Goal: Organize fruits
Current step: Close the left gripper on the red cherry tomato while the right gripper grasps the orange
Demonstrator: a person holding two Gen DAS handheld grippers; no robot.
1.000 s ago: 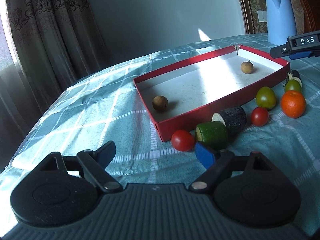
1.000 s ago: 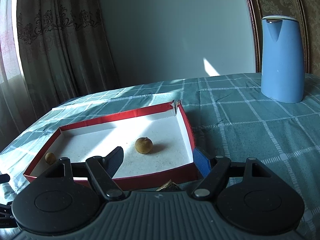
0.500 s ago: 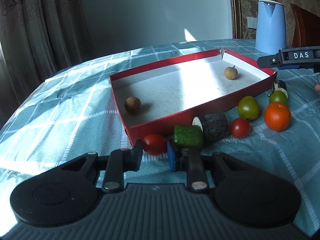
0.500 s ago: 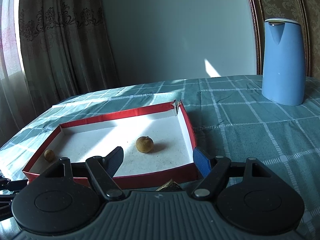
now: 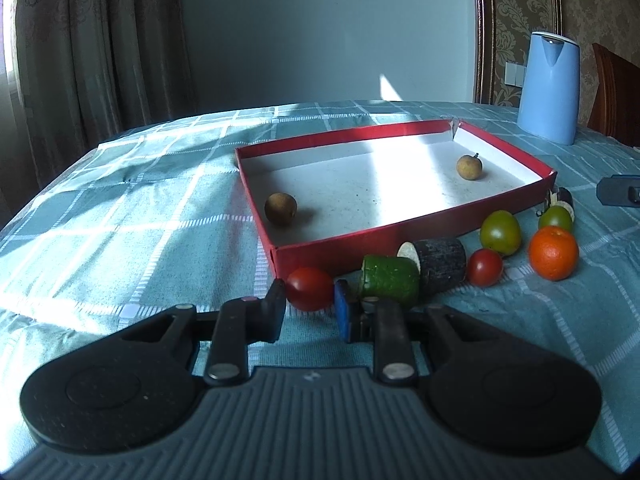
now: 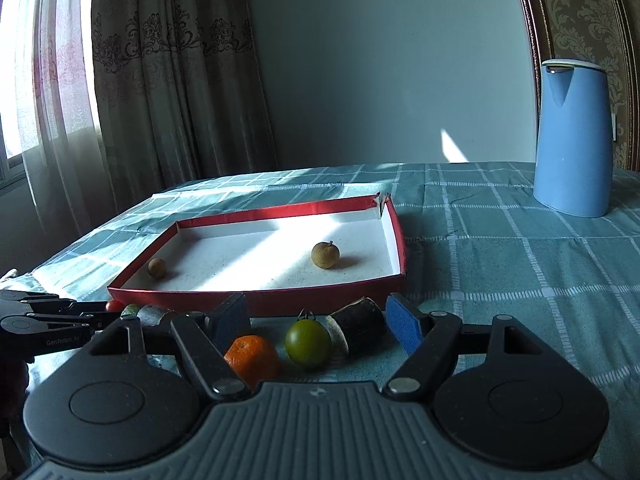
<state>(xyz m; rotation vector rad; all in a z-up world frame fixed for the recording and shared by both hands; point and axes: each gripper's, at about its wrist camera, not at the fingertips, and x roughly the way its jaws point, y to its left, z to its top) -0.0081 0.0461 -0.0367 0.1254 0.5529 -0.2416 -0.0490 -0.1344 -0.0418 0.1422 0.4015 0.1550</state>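
Note:
A red box [image 5: 400, 236] with a white floor holds two brown longans [image 5: 281, 209] [image 5: 469, 166]. In front of it lie a red tomato [image 5: 310, 289], a green cucumber piece [image 5: 390, 285], a dark eggplant piece [image 5: 438, 259], a second red tomato [image 5: 485, 267], a green tomato [image 5: 500, 232] and an orange [image 5: 553, 253]. My left gripper [image 5: 310, 308] has closed on the near red tomato. My right gripper [image 6: 318, 322] is open, low over the orange [image 6: 252, 358], a green tomato [image 6: 308, 343] and an eggplant piece [image 6: 358, 326]. The box also shows in the right wrist view [image 6: 256, 296].
A blue kettle [image 5: 549, 88] stands at the back right of the checked teal tablecloth [image 5: 120, 240]; it also shows in the right wrist view [image 6: 572, 136]. Curtains hang behind on the left. A wooden chair back [image 5: 616, 92] is at the far right.
My left gripper moved in to the near red tomato and closed its fingers on it. My right gripper drew back and down, so the fruits in front of the box came into its view.

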